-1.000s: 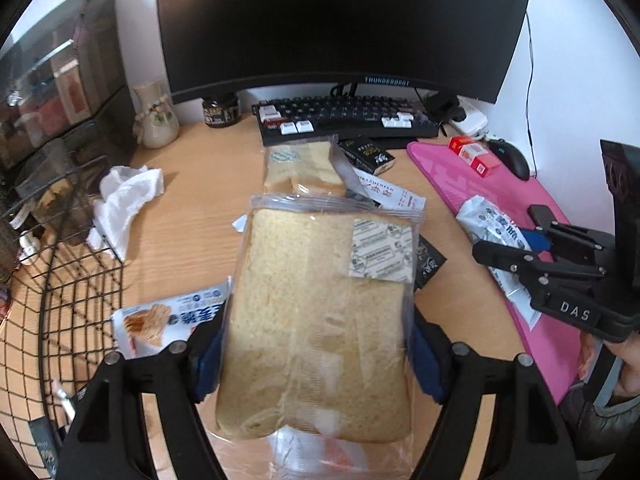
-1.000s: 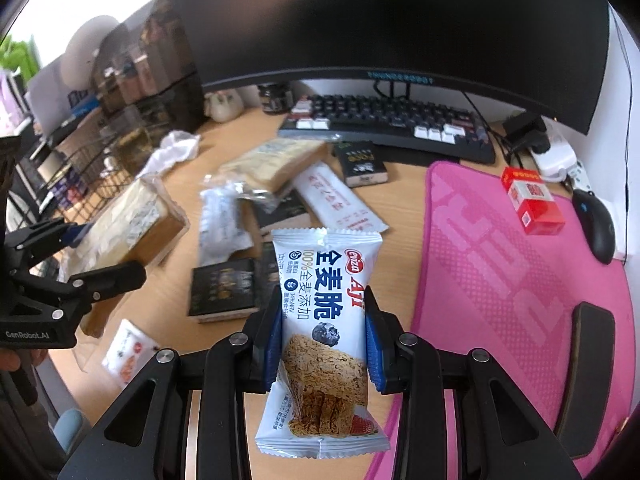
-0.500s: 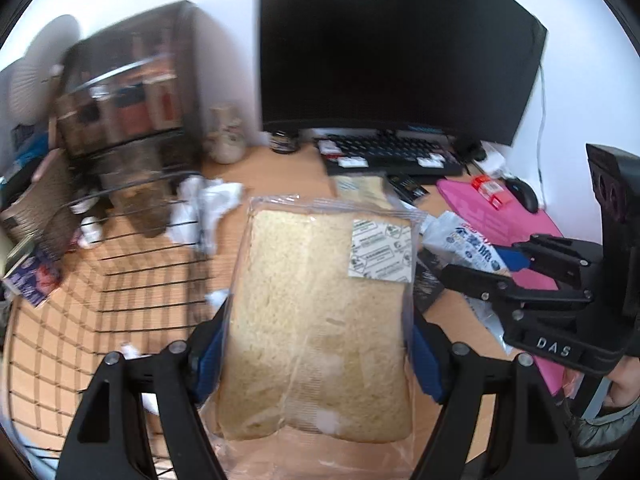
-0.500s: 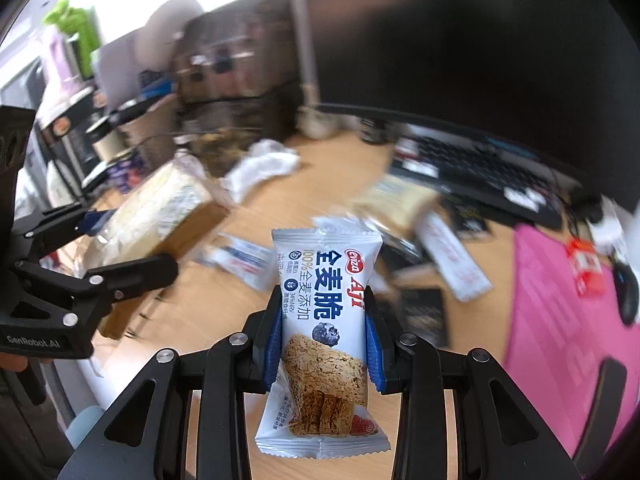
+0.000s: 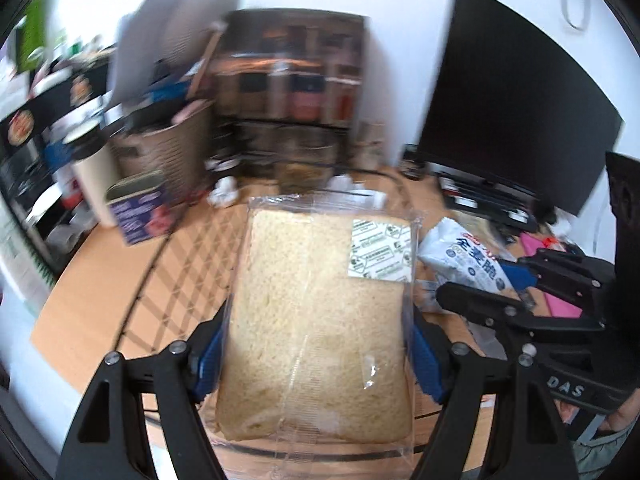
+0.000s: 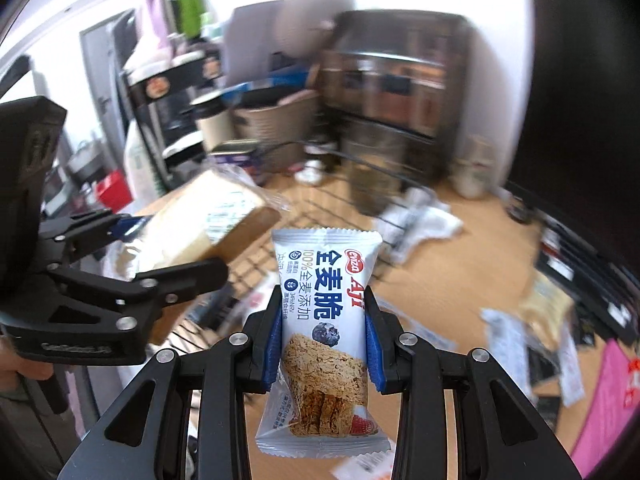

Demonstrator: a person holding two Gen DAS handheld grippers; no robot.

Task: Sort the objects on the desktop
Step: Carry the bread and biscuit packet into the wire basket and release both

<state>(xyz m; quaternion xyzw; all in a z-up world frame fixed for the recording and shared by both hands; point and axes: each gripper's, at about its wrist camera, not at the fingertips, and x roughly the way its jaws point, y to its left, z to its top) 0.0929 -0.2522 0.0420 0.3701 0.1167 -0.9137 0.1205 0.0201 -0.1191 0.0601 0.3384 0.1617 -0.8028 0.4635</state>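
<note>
Bagged bread (image 5: pixel 320 320): between the left gripper's (image 5: pixel 316 356) pads, above the wire basket (image 5: pixel 168 280).
Snack packet (image 6: pixel 326 320): between the right gripper's (image 6: pixel 324 344) pads, right of the bread.
Drawer unit (image 5: pixel 288 92): behind the basket.
Monitor (image 5: pixel 512 120): right of the drawers, keyboard (image 5: pixel 488 196) before it.

Glossy clear-plastic bread bag (image 5: pixel 320 312), wood-grain desk (image 5: pixel 100 280)

Shelving (image 5: pixel 288 92) & desk clutter (image 6: pixel 532 320) motion-blurred; bread bag (image 5: pixel 320 320) btm cut off by frame edge
</note>
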